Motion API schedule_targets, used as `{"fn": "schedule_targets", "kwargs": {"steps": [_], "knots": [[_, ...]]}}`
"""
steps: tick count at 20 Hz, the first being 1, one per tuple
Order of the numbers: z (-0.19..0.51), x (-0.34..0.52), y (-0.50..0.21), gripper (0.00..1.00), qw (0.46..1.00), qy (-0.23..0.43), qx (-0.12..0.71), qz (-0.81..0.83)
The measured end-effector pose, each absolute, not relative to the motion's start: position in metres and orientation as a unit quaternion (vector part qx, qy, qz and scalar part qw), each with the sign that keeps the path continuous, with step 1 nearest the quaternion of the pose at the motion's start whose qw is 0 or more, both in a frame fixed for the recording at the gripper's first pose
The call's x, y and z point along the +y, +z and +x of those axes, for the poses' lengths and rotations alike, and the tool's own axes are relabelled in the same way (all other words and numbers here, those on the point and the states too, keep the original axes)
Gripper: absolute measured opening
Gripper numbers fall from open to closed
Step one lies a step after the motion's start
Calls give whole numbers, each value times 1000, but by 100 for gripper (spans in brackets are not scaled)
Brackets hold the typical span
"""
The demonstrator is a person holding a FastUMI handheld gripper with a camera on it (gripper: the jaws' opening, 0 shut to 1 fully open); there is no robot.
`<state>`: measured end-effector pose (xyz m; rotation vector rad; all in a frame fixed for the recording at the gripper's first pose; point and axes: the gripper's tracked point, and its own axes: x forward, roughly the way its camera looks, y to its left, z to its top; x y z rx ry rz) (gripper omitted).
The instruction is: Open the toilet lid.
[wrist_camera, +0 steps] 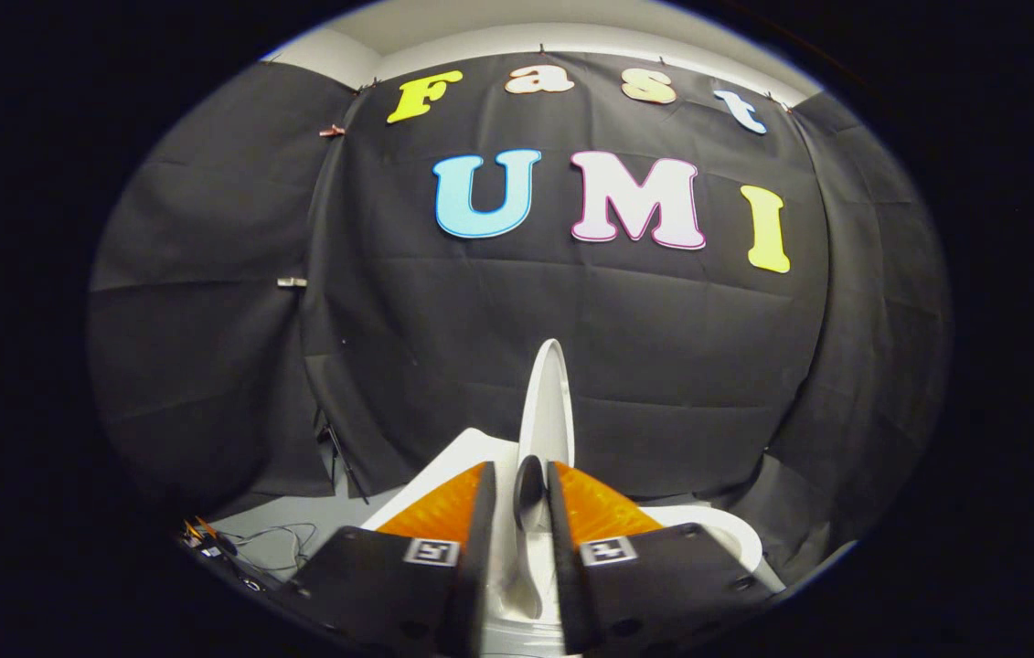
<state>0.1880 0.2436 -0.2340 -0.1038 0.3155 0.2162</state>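
Note:
The white toilet lid [546, 402] stands raised, seen edge-on, and rises from between my fingers up against the black cloth wall. My gripper [519, 471] is shut on the lid's edge, with one finger [483, 512] pressing on its left face and the other on its right face. Below the lid, the white toilet rim [736, 539] curves out to the right behind the right finger. Another white part of the toilet [471, 448] shows beyond the left finger. The bowl's inside is hidden by the gripper body.
Black cloth wall [443, 347] hangs close behind the toilet and wraps round both sides. Loose cables [283, 539] and small orange items [198, 530] lie on the pale floor to the left.

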Motion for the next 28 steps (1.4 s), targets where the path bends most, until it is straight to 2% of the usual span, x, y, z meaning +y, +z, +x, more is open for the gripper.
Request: {"fn": "schedule_targets", "kwargs": {"steps": [3,4,5,6,17,23,28], "knots": [[179,240,-205,88,983,116,136,-51],[175,236,-195,86,983,116,130,-53],[170,233,-184,90,984,117,123,-54],[164,231,-169,100,985,119,114,-51],[75,163,-33,98,991,126,32,-26],[37,111,13,98,996,85,1,-20],[32,82,30,98,999,50,-13,-12]]}}
